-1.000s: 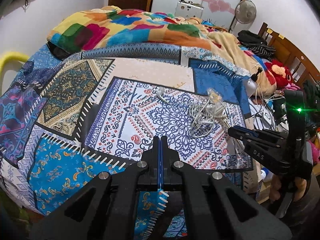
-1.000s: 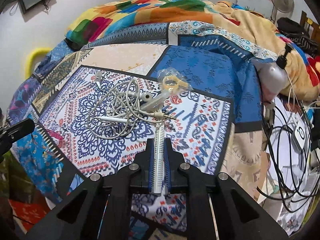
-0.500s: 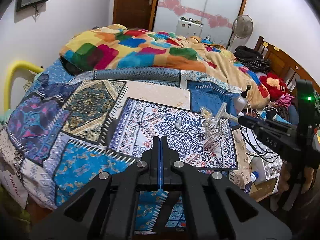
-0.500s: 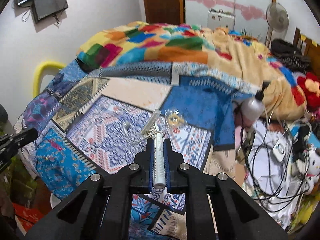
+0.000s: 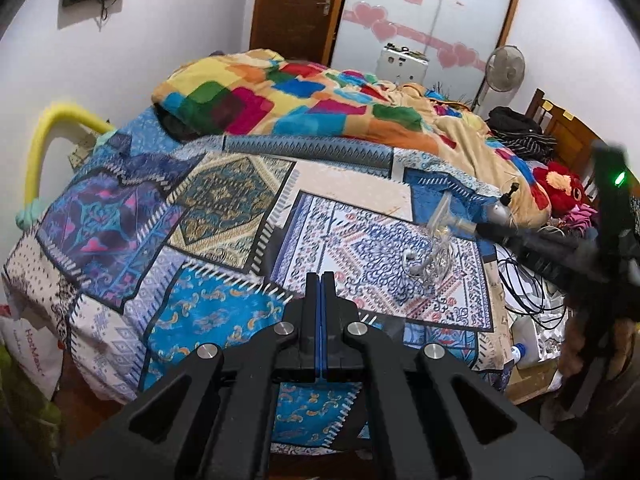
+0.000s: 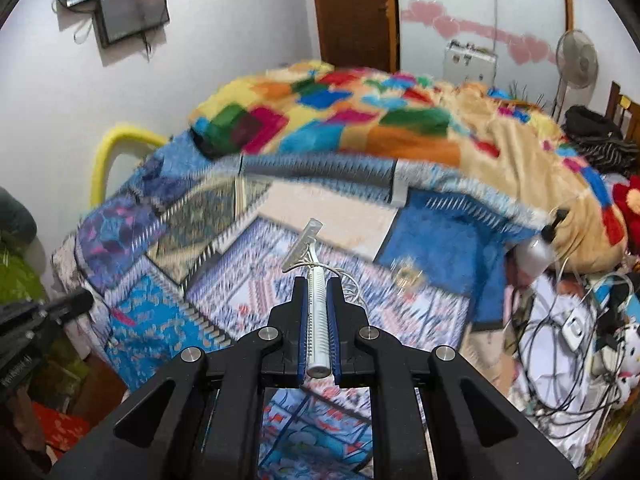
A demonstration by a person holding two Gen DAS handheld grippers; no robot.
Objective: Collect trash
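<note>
**Razor lifted above a patterned bed**

At left, the left gripper [image 5: 321,280] is clenched on nothing, over the patchwork bedspread [image 5: 208,316]. At right, the right gripper [image 6: 318,284] grasps a white razor [image 6: 316,300] by its handle, with what seems a white earphone cable [image 5: 424,264] dangling from it.

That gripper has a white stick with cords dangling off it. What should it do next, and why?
Probably carry it off the bed to wherever trash goes. The right gripper is shut on the white razor, tangled earphone cord hanging from it above the patterned bedspread.
</note>
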